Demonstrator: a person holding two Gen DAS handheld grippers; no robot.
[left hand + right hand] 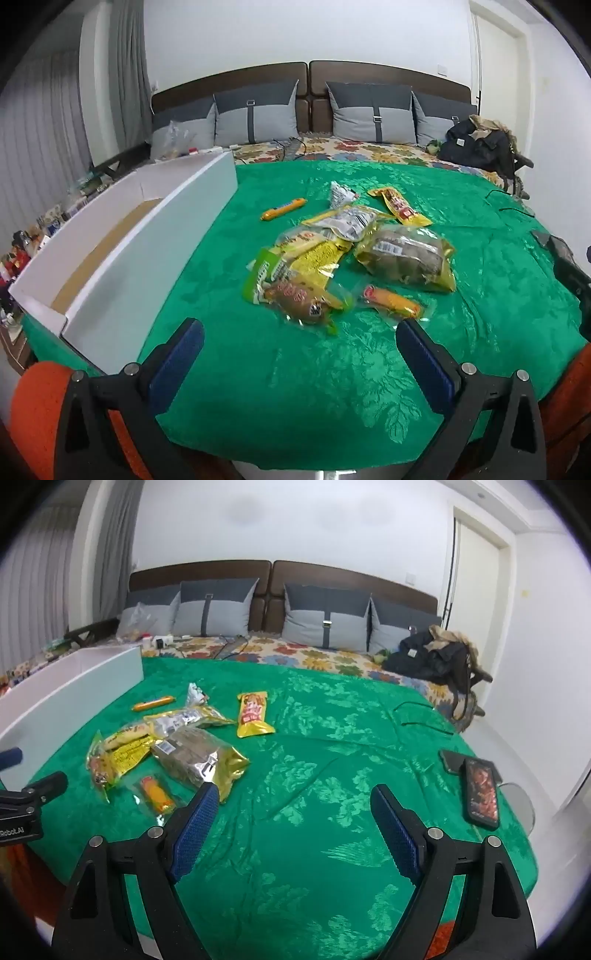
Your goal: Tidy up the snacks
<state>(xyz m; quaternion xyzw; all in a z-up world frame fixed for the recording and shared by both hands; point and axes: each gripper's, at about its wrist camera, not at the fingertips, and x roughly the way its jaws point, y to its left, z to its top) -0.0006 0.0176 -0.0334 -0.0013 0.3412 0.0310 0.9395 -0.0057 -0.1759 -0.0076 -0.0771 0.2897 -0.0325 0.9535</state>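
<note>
Several snack packets lie in a loose pile on the green cloth (pixel 295 387): a gold bag of brown cakes (pixel 406 258) (pixel 199 762), a yellow packet (pixel 314 254) (pixel 122 751), a small orange sausage pack (pixel 393 302) (pixel 157 794), a loose orange sausage (pixel 283 209) (pixel 153 703) and a yellow-red packet (pixel 400 206) (pixel 253 712). A white open box (pixel 147 251) (pixel 74 686) stands left of the pile. My left gripper (pixel 299 332) is open and empty, just short of the nearest packets. My right gripper (pixel 295 797) is open and empty, right of the pile.
Two phones (pixel 480 794) lie on the cloth at the right edge. A black cable (pixel 417 716) lies beyond them. Dark clothes (pixel 432 657) and grey pillows (pixel 325 624) sit at the head of the bed. The left gripper's body (pixel 22 801) shows at the far left.
</note>
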